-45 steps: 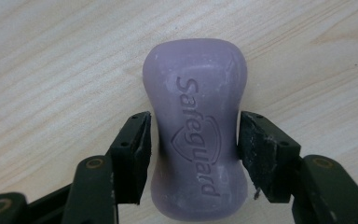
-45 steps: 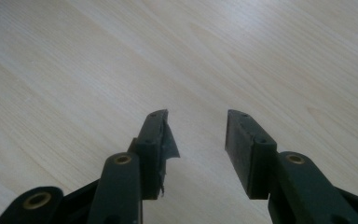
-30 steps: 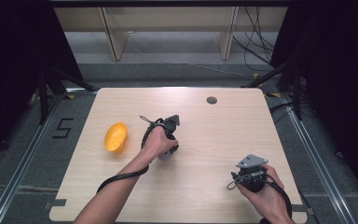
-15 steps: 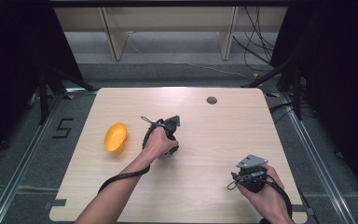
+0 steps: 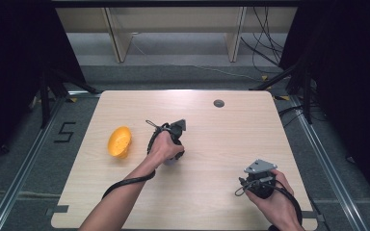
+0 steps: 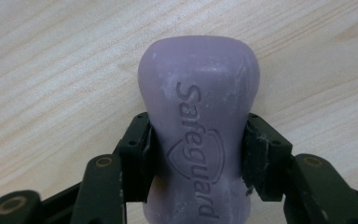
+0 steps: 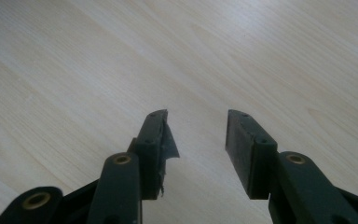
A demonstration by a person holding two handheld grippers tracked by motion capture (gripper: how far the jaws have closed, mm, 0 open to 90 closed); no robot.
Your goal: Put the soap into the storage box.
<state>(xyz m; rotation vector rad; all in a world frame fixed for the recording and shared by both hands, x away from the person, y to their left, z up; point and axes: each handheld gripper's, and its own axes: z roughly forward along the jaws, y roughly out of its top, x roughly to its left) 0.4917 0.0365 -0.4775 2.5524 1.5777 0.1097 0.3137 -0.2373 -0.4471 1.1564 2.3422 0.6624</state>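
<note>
Purple soap bar (image 6: pixel 198 135), mid-table: we hold it pinched across its waist in the left gripper (image 6: pixel 198 154), long axis toward twelve o'clock. Right gripper (image 7: pixel 199 140) spread, empty, well apart.

Your left forearm (image 5: pixel 120 192) comes in from the bottom edge and angles up toward the middle of the table, the left hand (image 5: pixel 163 148) wrapped over the left gripper (image 6: pixel 196 151) with its cable looping back along your arm. In the left gripper view its two black jaws press against both sides of a purple soap bar (image 6: pixel 199 121) — pads flat on its narrow waist. Your right hand (image 5: pixel 272 199) sits low at the near right, well apart from the left, holding the right gripper (image 7: pixel 196 135) with its grey plate on top. In the right gripper view those jaws stand parted — nothing between them.
</note>
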